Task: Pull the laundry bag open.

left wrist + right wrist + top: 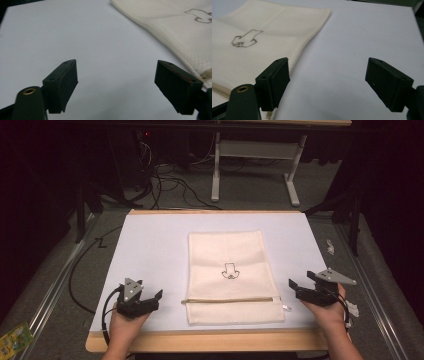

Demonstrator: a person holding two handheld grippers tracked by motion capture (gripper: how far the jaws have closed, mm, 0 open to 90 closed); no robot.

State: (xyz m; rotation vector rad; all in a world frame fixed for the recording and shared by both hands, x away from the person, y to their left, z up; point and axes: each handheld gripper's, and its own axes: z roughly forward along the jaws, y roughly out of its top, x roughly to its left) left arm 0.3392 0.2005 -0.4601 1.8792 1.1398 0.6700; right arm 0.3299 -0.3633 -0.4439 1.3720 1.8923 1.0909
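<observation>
My left gripper (159, 296) stands jaws apart, nothing between them, at eight o'clock on the counter (150, 245). My right gripper (292, 286) likewise gapes empty at four o'clock. The cream zippered mesh pouch (230, 275) lies flat between them at centre, untouched, zipper edge toward six o'clock.

Bag (231, 275) mid-sheet (150, 245) — left gripper (150, 301) & right gripper (300, 289) flanking it.

A cream mesh zip bag (230, 275) lies flat on the white sheet in the middle of the table, a small black outline drawing at its centre, zipper running across near its near edge
</observation>
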